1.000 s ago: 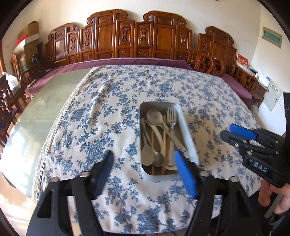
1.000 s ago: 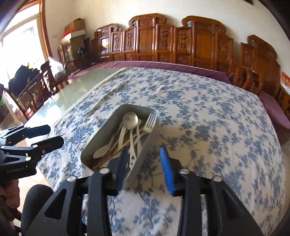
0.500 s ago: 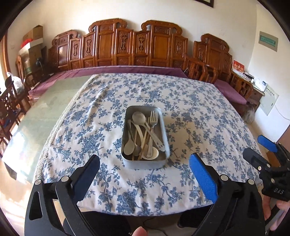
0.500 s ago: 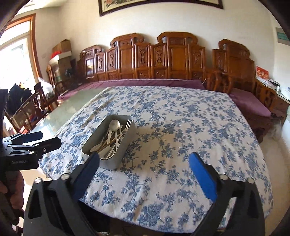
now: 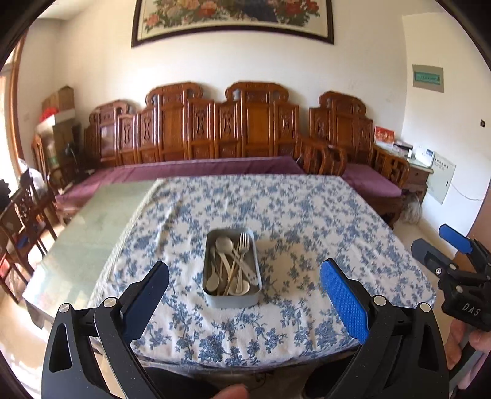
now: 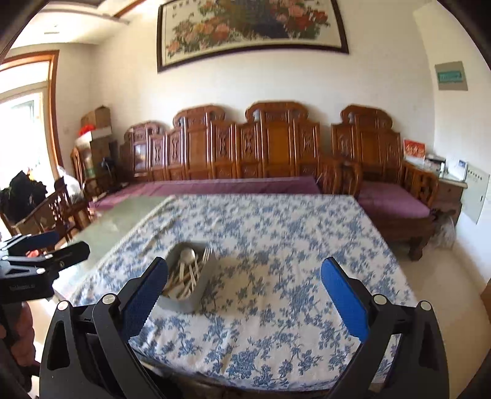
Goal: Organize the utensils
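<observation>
Steel-grey and rectangular, the utensil tin (image 5: 232, 267) sits on the blue-flowered tablecloth (image 5: 307, 221) that covers the right part of the desk (image 5: 89, 227), toward the near edge and well clear of both tools. Inside it lie a fork (image 5: 243, 245), tines toward the far wall, a large metal spoon (image 5: 224, 245) beside it, several pale spoons (image 5: 212, 280) and what look like chopsticks, all crossed over one another; the exact count cannot be told.

Left tongs (image 5: 244, 284) hang released above the near edge of the desk, the blue-padded jaws spread wide with nothing between them; they have just been opening. Seen along them, the tin appears between the two fingers but farther off, untouched.

Right tongs (image 6: 244, 284) are likewise released and empty, jaws spread wide after just opening, held off to the right of the tin, whose near corner is hidden behind the left finger (image 6: 144, 294) in the right wrist view. Each tool shows at the edge of the other's view, gripped by a hand (image 5: 463, 346).

Carved wooden benches (image 6: 276, 147) with purple cushions line the white wall behind, beneath a framed flower painting (image 6: 251, 27).
</observation>
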